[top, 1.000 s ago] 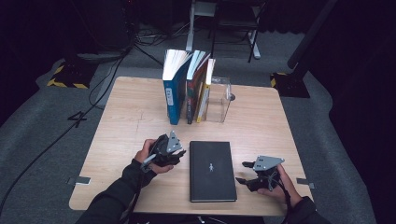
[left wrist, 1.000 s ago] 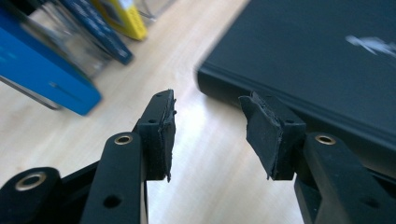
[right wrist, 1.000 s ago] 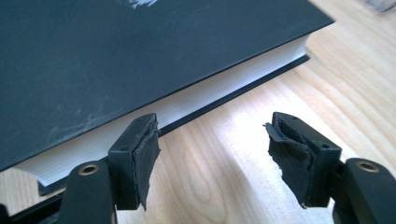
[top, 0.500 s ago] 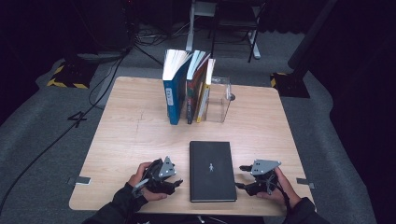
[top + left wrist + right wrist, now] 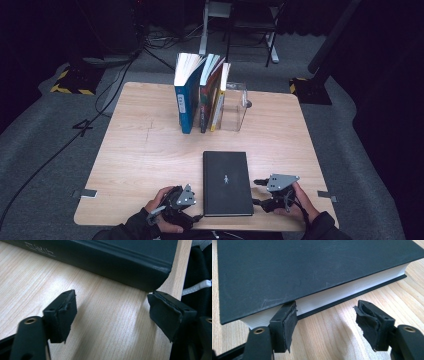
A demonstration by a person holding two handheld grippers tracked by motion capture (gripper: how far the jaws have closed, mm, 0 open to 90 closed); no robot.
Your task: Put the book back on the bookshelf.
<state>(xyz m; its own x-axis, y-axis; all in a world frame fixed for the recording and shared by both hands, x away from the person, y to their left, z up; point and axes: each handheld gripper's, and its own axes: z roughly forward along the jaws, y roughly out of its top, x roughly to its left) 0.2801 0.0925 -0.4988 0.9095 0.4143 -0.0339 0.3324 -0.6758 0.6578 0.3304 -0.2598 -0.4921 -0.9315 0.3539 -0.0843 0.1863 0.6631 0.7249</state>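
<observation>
A flat black hardcover book (image 5: 226, 183) lies closed on the light wooden table (image 5: 140, 150), near the table's front edge, with its spine toward the left claw and its white page edge toward the right claw.

Left claw (image 5: 192, 212): positioned at the book's near left corner, just beside the spine. In the left gripper view (image 5: 112, 312) the two black padded jaws stand well apart with bare table between them; the book's spine corner (image 5: 150, 277) lies just ahead of the jaw tips, apart from both pads. The jaws have just been opening, and nothing is held.

Right claw (image 5: 256, 192): positioned at the book's right side, pointing at the page edge. In the right gripper view (image 5: 325, 320) the jaws stand wide. One pad (image 5: 287, 322) sits against the white page block under the overhanging cover (whether it presses on the pages cannot be told); the other pad is off to the side, over bare wood. The book is not gripped.

Farther back, three upright books (image 5: 200, 90) lean against a clear plastic bookend (image 5: 235, 107), well apart from both claws.
</observation>
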